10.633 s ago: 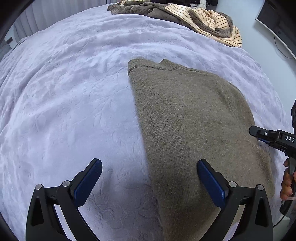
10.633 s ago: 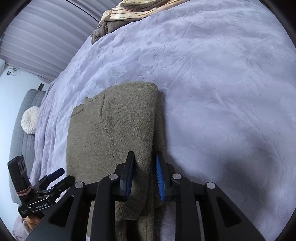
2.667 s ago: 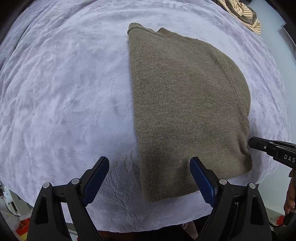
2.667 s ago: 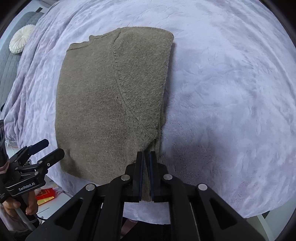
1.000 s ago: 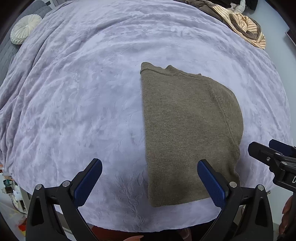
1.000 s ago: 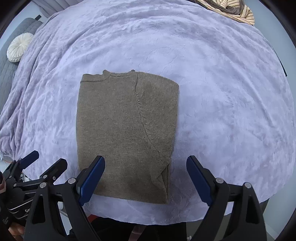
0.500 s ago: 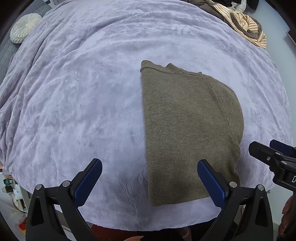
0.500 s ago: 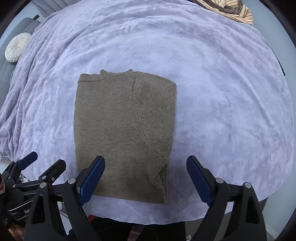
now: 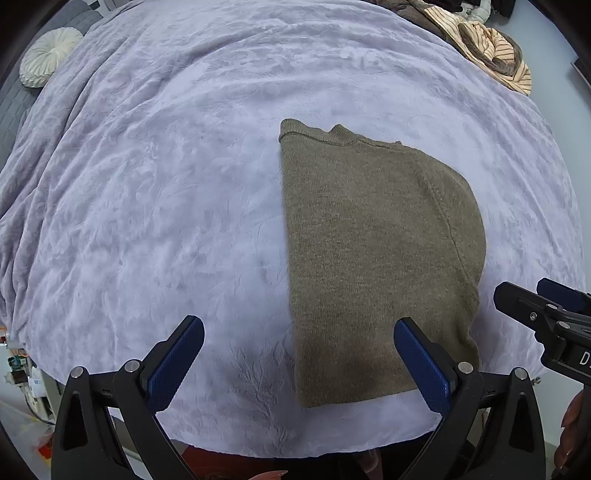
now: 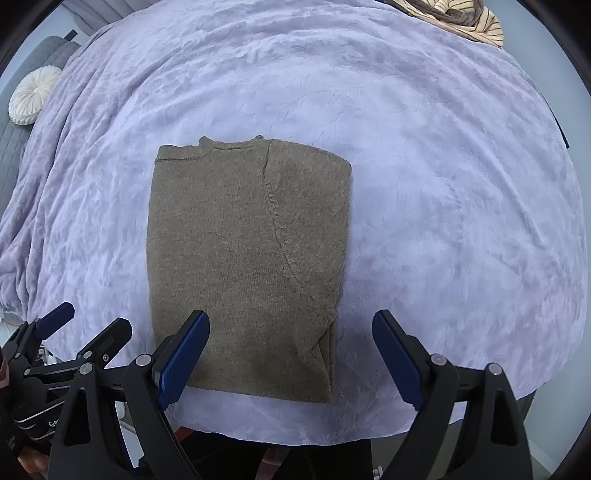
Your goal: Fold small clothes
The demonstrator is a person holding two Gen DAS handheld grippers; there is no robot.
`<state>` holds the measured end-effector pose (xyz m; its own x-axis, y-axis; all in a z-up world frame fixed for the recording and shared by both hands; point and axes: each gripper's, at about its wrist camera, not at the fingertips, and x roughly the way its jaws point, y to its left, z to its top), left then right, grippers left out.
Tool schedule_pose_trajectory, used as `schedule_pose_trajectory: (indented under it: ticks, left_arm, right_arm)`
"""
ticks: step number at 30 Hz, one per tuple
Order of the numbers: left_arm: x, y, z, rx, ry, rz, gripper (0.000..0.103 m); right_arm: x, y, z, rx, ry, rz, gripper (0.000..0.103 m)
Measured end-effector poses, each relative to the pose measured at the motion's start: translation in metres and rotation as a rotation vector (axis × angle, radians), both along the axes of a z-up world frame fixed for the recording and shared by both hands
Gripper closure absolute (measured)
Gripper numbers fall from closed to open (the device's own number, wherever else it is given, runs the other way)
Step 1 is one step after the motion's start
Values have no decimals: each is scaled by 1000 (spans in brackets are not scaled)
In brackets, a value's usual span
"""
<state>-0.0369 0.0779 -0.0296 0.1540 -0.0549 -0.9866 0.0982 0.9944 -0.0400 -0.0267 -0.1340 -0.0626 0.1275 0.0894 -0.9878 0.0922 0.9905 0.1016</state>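
Both wrist cams high above folded sweater (image 9: 376, 258), facing straight down; left offset to its left, right (image 10: 247, 266) roughly centred. Shared: sweater, lilac bedspread (image 9: 166, 184), striped clothes pile (image 10: 465, 18).

Right claw (image 10: 291, 354) gapes above folded sweater (image 10: 243, 258) on blanket (image 10: 443, 184).

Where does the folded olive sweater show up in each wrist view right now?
Left wrist: the olive sweater lies right of centre, its near edge by the right-hand pad.
Right wrist: the sweater sits centre-left, above the left-hand pad.
Shared landmark: the striped clothes pile at top right on the bedspread.
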Motion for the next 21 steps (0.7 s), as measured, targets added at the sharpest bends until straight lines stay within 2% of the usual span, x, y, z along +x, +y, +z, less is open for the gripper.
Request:
schedule_pose_trajectory:
  ticks: [21]
  left_arm:
    - [-3,4,2,12,2,-7,0]
  right_arm:
    - [-5,5,1,4,-2,4,12]
